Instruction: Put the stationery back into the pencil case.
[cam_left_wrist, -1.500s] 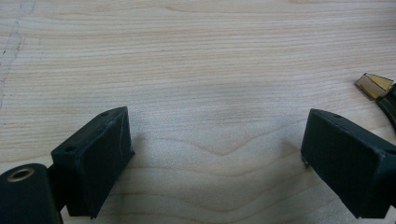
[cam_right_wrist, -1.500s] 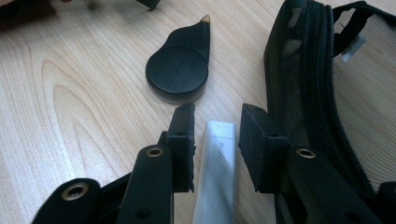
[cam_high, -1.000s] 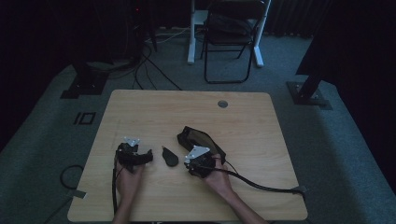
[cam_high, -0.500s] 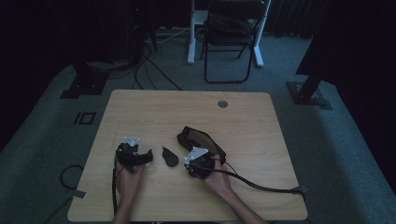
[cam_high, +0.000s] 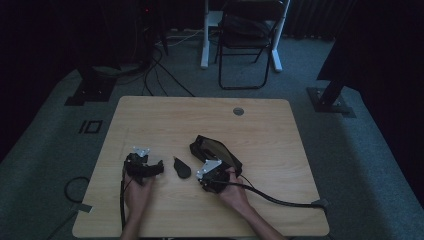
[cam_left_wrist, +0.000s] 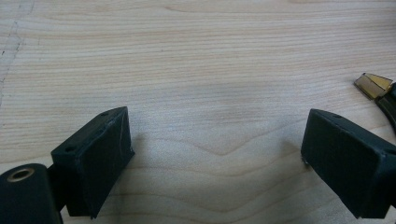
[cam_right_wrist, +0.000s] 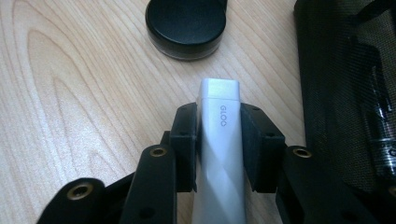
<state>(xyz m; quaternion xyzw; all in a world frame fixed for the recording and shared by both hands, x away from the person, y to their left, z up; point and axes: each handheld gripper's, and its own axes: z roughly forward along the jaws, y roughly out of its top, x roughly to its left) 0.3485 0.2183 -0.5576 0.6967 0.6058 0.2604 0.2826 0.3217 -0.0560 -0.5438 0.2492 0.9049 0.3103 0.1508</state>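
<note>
so the silver tube (cam_right_wrist: 219, 154), a slim faceted metallic thing with "gloo" printed near its flat end, sits clamped between the pads of the right gripper (cam_right_wrist: 218, 149), just above the wooden table (cam_right_wrist: 70, 93) and right beside the black mesh pouch (cam_right_wrist: 345, 93). what just changed: those jaws have been closing a bit further in the last half second, and with the tube squeezed flush on both sides i'd say the grip is now firm enough to lift or carry it. from the high view the right hand has barely shifted compared with a second ago, same spot at the near edge of the pouch (cam_high: 216, 150), so my guess is the tube is either headed into that pouch or freshly pulled out, can't tell which.

textures: the tube is smooth, satin and angular, probably a bit slippery for rubbery black pads. the pouch is see-through netting, soft and floppy, with something dark and glossy inside. past the tube's tip lies a round black compact (cam_right_wrist: 186, 21), shiny lid, low and flat.

the left gripper (cam_left_wrist: 215, 154) just rests over bare light woodgrain, jaws spread wide with nothing between them, and it hasn't budged. at the right edge of its view there's a small gold-brown faceted piece (cam_left_wrist: 372, 85), too cut off to name.
</note>
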